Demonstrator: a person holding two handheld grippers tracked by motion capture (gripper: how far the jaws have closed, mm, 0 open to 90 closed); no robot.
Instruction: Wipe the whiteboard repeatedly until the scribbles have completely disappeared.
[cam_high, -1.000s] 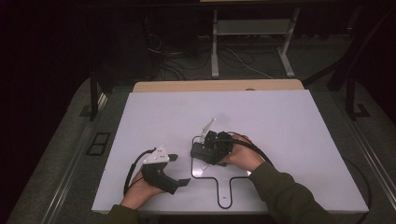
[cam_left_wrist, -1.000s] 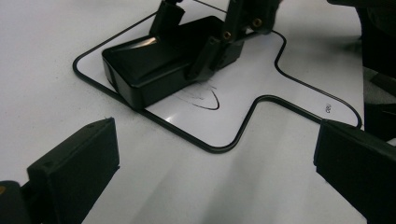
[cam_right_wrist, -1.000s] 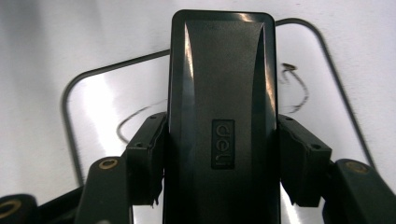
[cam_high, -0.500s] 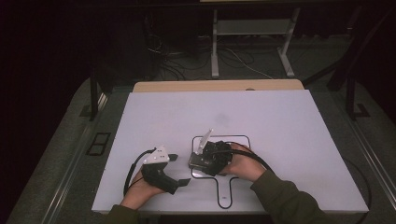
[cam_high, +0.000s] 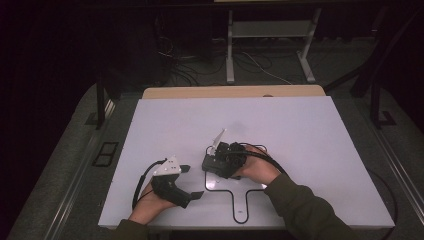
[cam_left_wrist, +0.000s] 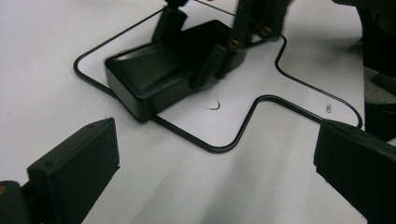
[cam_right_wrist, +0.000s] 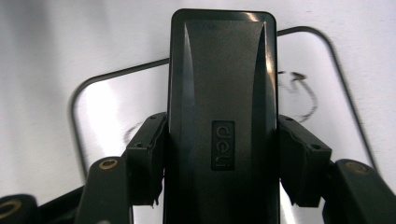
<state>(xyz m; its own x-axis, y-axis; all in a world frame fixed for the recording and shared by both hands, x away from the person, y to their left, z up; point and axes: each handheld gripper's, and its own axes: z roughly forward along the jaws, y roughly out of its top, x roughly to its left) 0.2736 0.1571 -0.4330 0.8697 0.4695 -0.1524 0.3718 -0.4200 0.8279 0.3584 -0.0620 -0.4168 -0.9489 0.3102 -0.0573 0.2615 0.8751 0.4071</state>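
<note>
Black box (cam_right_wrist: 223, 116) sits clamped in the right gripper (cam_right_wrist: 223, 163) on the table (cam_high: 300, 130); left gripper (cam_left_wrist: 215, 177) gapes wide.

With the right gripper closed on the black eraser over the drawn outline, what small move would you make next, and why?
Probably open the right gripper and let go. Its jaws clamp the black eraser on both sides, and the eraser seems to lie flat on the whiteboard, inside the black outline. The left gripper waits open beside it.
</note>
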